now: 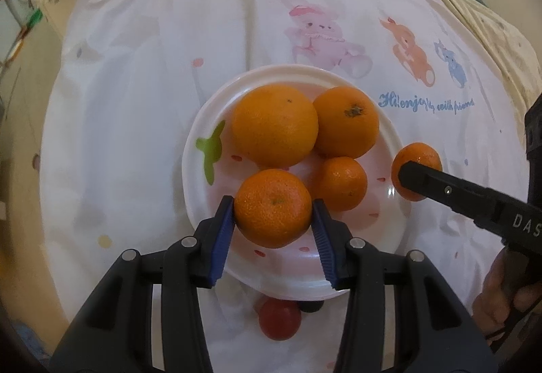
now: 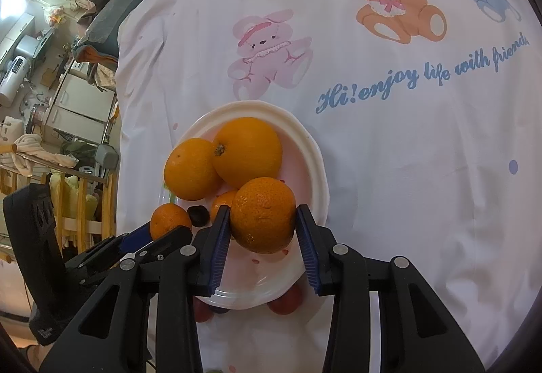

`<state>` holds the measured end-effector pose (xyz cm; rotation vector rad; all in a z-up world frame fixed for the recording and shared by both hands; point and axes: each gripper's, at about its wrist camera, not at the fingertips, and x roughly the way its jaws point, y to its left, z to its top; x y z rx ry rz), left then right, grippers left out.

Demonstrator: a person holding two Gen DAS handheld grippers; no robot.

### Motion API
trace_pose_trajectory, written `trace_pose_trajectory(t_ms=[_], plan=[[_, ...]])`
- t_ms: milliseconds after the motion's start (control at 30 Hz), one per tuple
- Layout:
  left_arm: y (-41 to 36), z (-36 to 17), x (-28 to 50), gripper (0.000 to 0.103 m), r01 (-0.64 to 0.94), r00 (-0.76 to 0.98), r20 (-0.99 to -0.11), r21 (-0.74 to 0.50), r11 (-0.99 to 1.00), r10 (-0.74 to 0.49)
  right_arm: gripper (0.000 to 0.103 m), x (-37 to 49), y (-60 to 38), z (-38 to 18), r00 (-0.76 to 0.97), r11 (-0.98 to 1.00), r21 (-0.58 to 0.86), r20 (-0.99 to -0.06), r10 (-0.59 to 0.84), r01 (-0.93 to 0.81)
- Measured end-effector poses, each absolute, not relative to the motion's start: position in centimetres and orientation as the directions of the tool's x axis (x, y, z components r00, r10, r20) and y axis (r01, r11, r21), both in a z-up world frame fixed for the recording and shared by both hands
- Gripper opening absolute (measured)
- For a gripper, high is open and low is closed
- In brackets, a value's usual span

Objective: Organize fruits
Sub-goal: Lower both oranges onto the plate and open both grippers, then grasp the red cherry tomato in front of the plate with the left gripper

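A white plate [image 1: 200, 122] with a green leaf print sits on a white cartoon-print cloth. On it lie two large oranges [image 1: 274, 126] [image 1: 347, 122] and a small mandarin [image 1: 342, 183]. My left gripper [image 1: 273, 214] is shut on a mandarin [image 1: 272, 207] over the plate's near side. My right gripper [image 2: 263, 224] is shut on another mandarin [image 2: 262, 214] at the plate's right rim; it shows in the left wrist view [image 1: 418, 156]. The plate [image 2: 311, 149] and both oranges [image 2: 191, 170] [image 2: 249, 151] also show in the right wrist view.
A red fruit [image 1: 280, 319] and a dark fruit [image 1: 311, 305] lie on the cloth by the plate's near rim. The cloth [image 2: 406, 170] spreads wide on the right. A cluttered room with racks [image 2: 67, 197] lies past the bed's left edge.
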<state>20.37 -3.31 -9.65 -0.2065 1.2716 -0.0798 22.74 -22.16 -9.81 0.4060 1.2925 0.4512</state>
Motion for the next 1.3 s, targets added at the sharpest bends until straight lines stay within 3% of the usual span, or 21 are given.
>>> trace_pose_trajectory(t_ms=[67,233,267,300,333,600,933,1300], plan=[[-3.2,-9.6,20.3,0.065,-0.062,0.301,-0.937,-0.206,0.976,-0.179,0.042,22.7,-22.0,-9.7,0.213,0.848,0.519,-0.821,0.529,-0.104],[-3.1,-8.6,20.2,0.081,-0.059,0.347,-0.926,-0.182,0.982,-0.151,0.043,22.9,-22.2,-9.4,0.229,0.852,0.514,-0.822,0.522,-0.097],[-3.1,-8.6,20.2,0.084,-0.061,0.348,-0.925,-0.186,0.981,-0.154,0.06,22.9,-22.3,-9.4,0.231,0.849,0.519,-0.818,0.527,-0.096],[-3.0,-8.5,20.2,0.084,-0.062,0.35,-0.923,-0.192,0.979,-0.159,0.078,22.9,-22.4,-9.3,0.238,0.842,0.531,-0.81,0.536,-0.092],[-3.0,-8.5,20.2,0.084,-0.06,0.351,-0.922,-0.195,0.979,-0.162,0.081,22.8,-22.6,-9.1,0.247,0.84,0.535,-0.805,0.539,-0.09],[-2.9,-7.1,19.3,0.085,-0.043,0.393,-0.907,-0.186,0.982,-0.155,0.082,22.3,-24.1,-7.5,0.303,0.838,0.542,-0.789,0.534,-0.064],[-2.0,-3.3,16.7,0.085,-0.069,0.481,-0.875,-0.095,0.993,-0.05,0.082,19.0,-26.4,-4.5,0.372,0.845,0.531,-0.774,0.513,-0.061],[0.4,-2.6,13.0,0.085,-0.108,0.47,-0.878,-0.152,0.983,-0.084,0.082,14.4,-28.1,-4.5,0.368,0.839,0.544,-0.778,0.509,-0.009]])
